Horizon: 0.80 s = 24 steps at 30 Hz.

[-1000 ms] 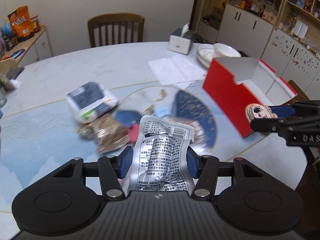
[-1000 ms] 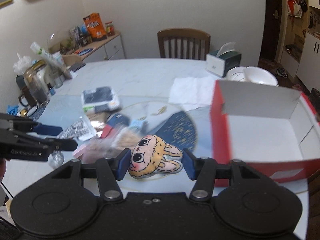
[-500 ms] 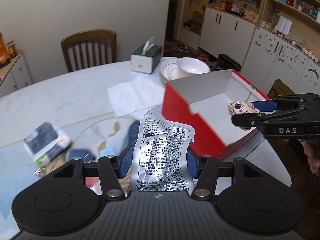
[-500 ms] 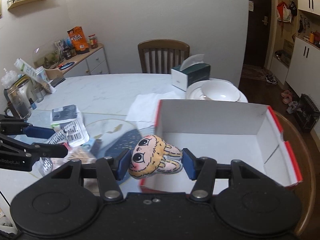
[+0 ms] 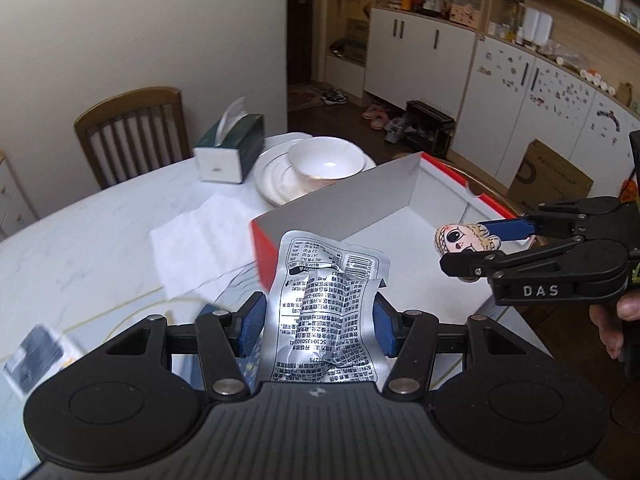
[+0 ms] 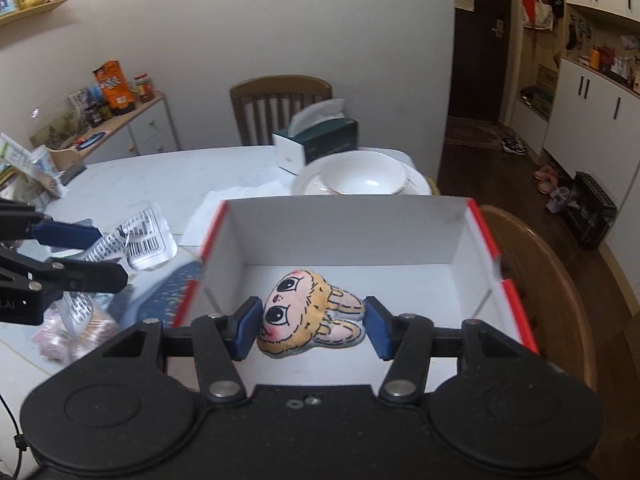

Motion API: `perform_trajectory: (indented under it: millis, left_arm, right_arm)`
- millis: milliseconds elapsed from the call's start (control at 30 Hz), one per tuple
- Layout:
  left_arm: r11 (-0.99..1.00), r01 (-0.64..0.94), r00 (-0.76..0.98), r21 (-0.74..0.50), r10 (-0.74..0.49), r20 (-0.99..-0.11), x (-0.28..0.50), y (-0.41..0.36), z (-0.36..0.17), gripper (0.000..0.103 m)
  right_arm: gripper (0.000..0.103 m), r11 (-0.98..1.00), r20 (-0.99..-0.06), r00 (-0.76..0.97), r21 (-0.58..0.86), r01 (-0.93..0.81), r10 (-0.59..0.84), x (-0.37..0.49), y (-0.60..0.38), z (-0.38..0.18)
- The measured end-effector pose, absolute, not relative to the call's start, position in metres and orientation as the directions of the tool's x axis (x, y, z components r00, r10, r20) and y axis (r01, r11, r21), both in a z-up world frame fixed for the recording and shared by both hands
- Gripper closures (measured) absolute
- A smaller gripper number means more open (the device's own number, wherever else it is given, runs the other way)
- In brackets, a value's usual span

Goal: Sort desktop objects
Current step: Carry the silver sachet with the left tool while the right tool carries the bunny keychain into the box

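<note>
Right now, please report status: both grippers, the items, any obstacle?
Left gripper shut on silver foil packet, short of the box. Right gripper shut on bunny plush, above red-and-white box. No obstacle seen.

Home dining room. Marble-look dining table (image 5: 80,236) with wooden chair (image 6: 280,108), tissue box (image 5: 232,148), stacked bowl and plates (image 6: 360,178). White cabinets (image 5: 520,96), shoes by door (image 5: 374,114), snack-cluttered sideboard (image 6: 132,124).
</note>
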<state>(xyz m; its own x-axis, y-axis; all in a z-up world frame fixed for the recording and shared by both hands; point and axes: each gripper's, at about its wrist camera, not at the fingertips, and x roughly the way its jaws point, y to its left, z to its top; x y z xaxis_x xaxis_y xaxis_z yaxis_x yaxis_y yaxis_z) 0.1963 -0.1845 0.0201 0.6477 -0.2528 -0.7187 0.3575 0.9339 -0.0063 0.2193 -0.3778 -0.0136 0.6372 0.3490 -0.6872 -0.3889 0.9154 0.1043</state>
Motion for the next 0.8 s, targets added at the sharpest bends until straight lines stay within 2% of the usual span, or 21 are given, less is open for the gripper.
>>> perform_trajectory:
  millis: [267, 600, 800]
  left_arm:
    - [0.909, 0.415, 0.619, 0.033, -0.255, -0.743, 0.234, -0.224, 0.003, 0.048]
    - [0.860, 0.507, 0.540, 0.053, -0.269, -0.797, 0.278, -0.257, -0.033, 0.048]
    - [0.834, 0.545, 0.483, 0.088, -0.226, -0.846, 0.297, -0.274, -0.058, 0.048]
  right_arm:
    - [0.049, 0.931, -0.721, 0.619, 0.102, -0.349, 0.311, 0.241, -0.403, -0.035]
    - [0.049, 0.919, -0.787, 0.532, 0.108, -0.379, 0.312, 0.269, -0.410, -0.066]
    - [0.049, 0.905, -0.827, 0.467, 0.110, -0.411, 0.313, 0.286, -0.409, -0.080]
